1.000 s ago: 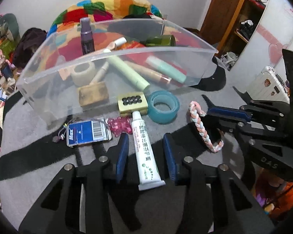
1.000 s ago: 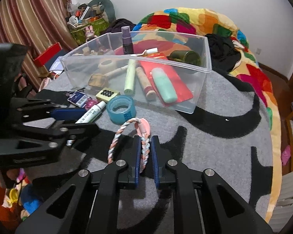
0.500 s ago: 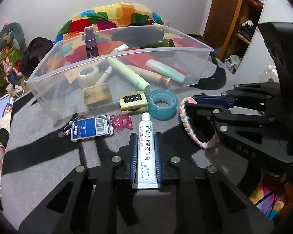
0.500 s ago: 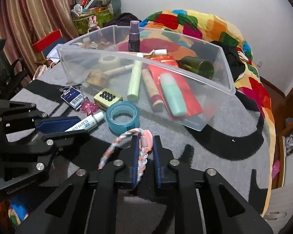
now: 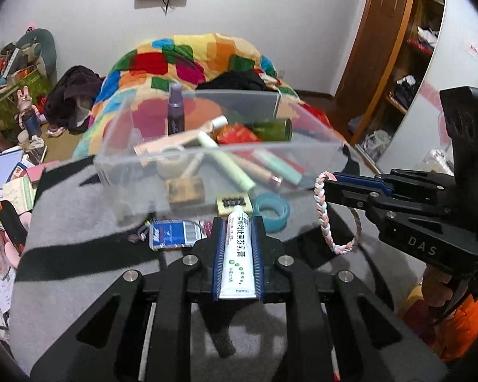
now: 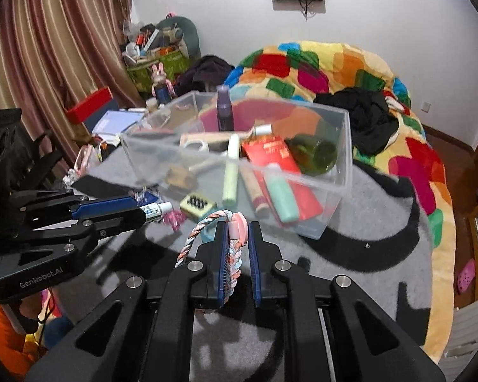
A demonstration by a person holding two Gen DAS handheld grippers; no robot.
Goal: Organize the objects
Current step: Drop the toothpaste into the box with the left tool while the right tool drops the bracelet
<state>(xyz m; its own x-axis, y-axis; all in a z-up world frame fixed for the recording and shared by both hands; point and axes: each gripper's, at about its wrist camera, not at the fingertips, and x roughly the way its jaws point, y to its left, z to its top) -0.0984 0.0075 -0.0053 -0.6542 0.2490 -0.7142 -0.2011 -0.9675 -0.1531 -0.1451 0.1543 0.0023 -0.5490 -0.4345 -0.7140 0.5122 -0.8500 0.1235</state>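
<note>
While left tool (image 5: 238,222) clamps tube (image 5: 237,251), right tool (image 6: 235,229) grips bracelet (image 6: 232,254).

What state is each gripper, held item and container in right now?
Left gripper: shut on the white tube, lifted.
Right gripper: shut on the braided loop, which hangs free.
Clear bin: open-topped, holding bottles and tubes.
Teal tape roll: flat on the mat.
</note>
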